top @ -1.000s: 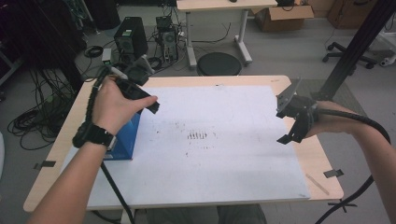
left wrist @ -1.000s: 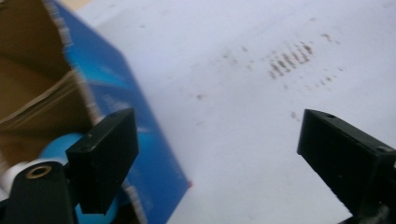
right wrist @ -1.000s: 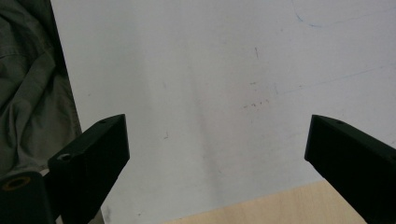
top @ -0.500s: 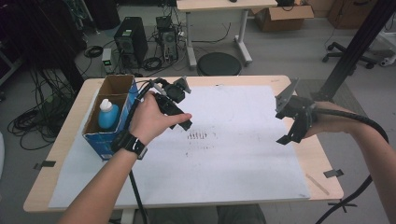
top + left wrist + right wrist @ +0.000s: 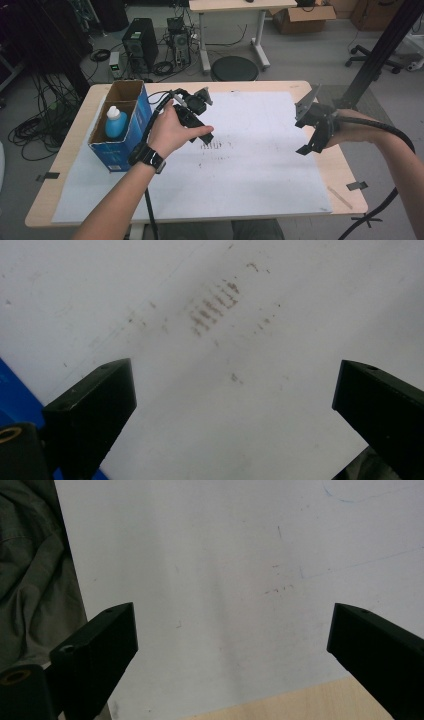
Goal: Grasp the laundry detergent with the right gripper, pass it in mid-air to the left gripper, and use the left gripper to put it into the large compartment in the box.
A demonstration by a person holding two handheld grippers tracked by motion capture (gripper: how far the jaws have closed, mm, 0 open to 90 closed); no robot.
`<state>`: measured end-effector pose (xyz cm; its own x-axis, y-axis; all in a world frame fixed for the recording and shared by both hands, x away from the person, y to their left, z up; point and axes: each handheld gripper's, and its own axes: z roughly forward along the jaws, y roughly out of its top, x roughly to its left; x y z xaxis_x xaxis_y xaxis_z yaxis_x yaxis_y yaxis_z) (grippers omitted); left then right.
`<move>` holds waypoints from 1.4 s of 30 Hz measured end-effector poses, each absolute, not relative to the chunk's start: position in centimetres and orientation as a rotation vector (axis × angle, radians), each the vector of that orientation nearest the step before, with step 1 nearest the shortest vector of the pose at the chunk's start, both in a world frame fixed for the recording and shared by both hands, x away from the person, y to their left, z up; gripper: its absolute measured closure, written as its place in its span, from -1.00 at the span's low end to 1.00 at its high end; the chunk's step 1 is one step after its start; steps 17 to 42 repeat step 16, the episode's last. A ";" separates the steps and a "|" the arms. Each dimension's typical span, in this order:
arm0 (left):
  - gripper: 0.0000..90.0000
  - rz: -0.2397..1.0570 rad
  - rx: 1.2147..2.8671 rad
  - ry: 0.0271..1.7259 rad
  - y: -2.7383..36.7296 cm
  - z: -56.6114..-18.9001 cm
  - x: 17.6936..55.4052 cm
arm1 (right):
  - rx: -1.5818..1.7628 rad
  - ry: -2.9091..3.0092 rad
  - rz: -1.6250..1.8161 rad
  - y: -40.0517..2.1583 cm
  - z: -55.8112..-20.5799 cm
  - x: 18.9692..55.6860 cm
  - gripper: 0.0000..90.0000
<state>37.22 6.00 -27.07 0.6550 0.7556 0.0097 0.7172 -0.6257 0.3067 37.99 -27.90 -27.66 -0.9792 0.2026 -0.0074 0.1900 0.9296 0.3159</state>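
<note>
Standing upright in the near compartment of a blue cardboard box, left of centre in the high view, is a blue bottle with a white cap. The box's far compartment is open at the top, with brown inner walls. The box rests on the left part of a white sheet that covers most of a wooden table.

Just right of the box in the high view, the left gripper is held above the sheet, apart from the box and the bottle. Its jaws have just been opening and now stand wide apart with nothing between them; in the left gripper view they frame bare white paper, with a cluster of short brown marks in the upper middle of that frame and a strip of the blue box at the lower left edge. In the high view the same marks lie at the sheet's centre, just beyond the gripper's tips.

At the right of the high view, the right gripper hangs over the sheet's right part, well apart from the box. Its jaws are also spread wide and empty; the right gripper view shows plain paper between them, the table's wood at the bottom edge and grey cloth along the left.
</note>
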 end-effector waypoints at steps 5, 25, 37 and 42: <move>-0.90 0.202 2.601 1.181 6.0 -27.1 37.1 | 0.310 3.049 0.491 -27.8 -27.7 37.9 -0.87; -0.90 0.193 2.591 1.175 6.3 -26.9 36.9 | 0.303 3.054 0.490 -27.5 -27.7 37.8 -0.87; -0.90 0.193 2.591 1.175 6.3 -26.9 36.9 | 0.303 3.054 0.490 -27.5 -27.7 37.8 -0.87; -0.90 0.193 2.591 1.175 6.3 -26.9 36.9 | 0.303 3.054 0.490 -27.5 -27.7 37.8 -0.87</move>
